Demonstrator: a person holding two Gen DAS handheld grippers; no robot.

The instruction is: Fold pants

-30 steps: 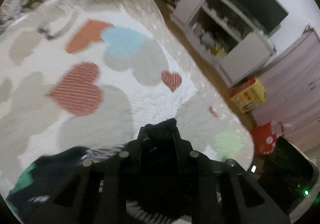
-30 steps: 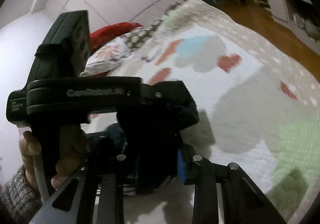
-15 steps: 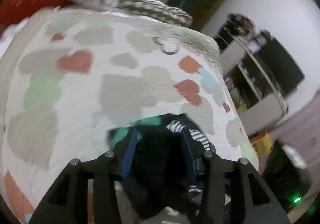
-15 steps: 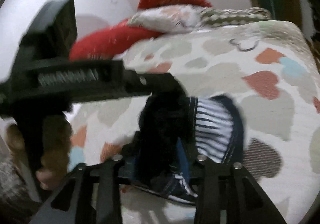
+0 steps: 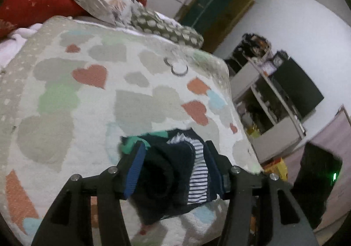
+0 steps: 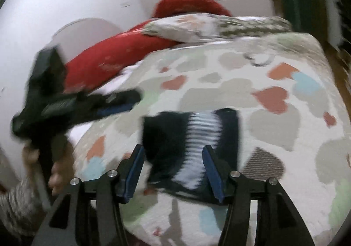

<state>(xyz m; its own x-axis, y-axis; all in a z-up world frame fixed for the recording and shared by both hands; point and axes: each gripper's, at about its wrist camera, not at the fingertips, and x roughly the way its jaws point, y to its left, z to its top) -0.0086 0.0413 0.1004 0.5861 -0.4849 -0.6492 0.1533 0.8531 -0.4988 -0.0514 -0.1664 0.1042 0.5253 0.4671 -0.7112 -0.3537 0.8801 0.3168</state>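
Lying on the bed: the pants (image 6: 188,149), a dark folded bundle with a striped white band, are sitting on the heart-patterned blanket (image 6: 274,123).
Right gripper (image 6: 173,171): it is hovering just in front of the bundle with its blue-padded jaws spread wide, gripping nothing.
Left gripper (image 5: 175,171): its jaws are standing apart on either side of the pants (image 5: 173,171); whether the pads are pressing the cloth, I cannot tell.
Left hand (image 6: 57,171): it is holding its tool over at the bed's left edge, blurred.
Head of the bed: red pillows (image 5: 37,2) and a flowered pillow (image 5: 105,2) are resting there.
Beyond the bed: a shelf unit (image 5: 272,114) is standing by the wall.
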